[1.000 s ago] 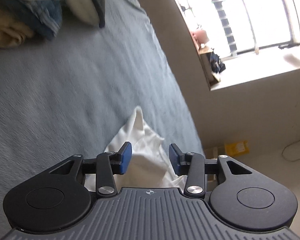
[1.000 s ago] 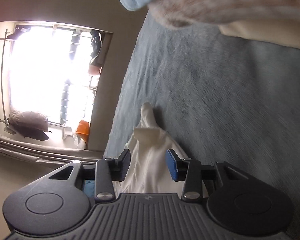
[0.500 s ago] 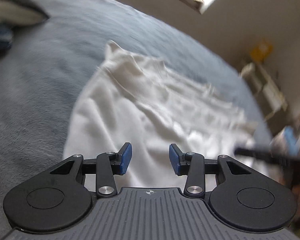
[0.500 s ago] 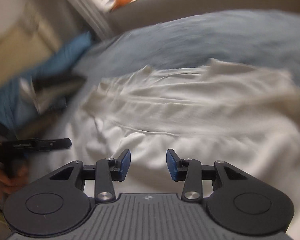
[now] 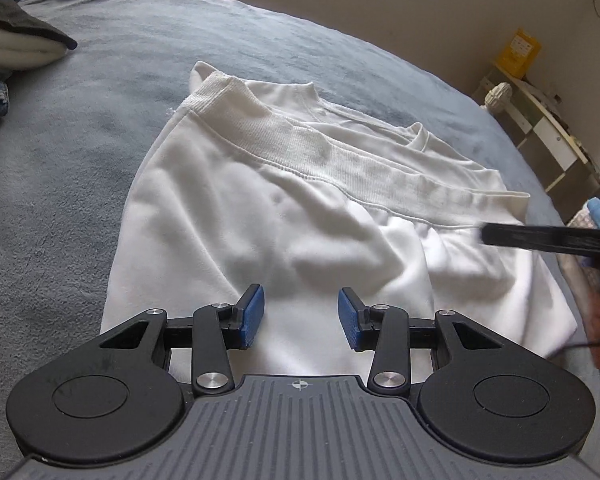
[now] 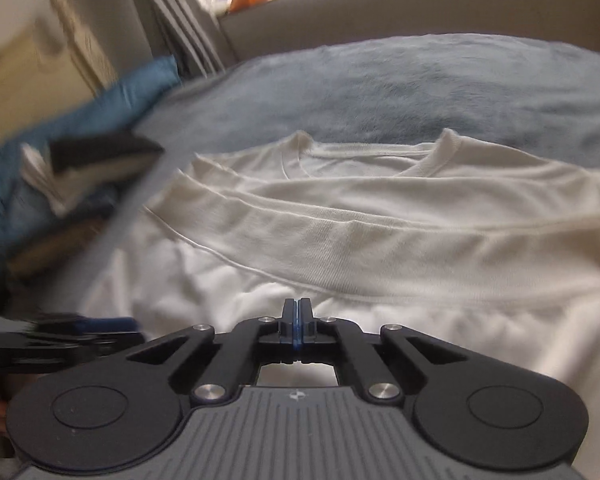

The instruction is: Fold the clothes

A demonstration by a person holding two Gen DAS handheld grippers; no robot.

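White cotton, a sweatshirt (image 5: 300,216), lies spread on the grey-blue bed (image 5: 60,184), its lower half doubled up so that the ribbed hem band (image 5: 340,152) crosses the chest just short of the neck opening (image 6: 364,152). I judge this first fold complete, which would explain why neither of my tools grips cloth. My left gripper (image 5: 300,318) hangs over the near folded edge with its fingers (image 5: 252,316) partly apart and nothing between them; only the fabric shows below the gap. My right gripper (image 6: 297,324) hangs over the same near edge farther along; its fingers have just been closing and now meet pad to pad with no cloth caught between them. Both tools slant down toward the garment from the near side of the bed, a stance suited to the next grasp. The following step is probably a sideways fold, bringing one end across the middle. A pile of other clothes (image 5: 16,40) waits at the far left of the bed, well apart from the sweatshirt. Loose wrinkles near the folded edge could shift the layers when lifted.
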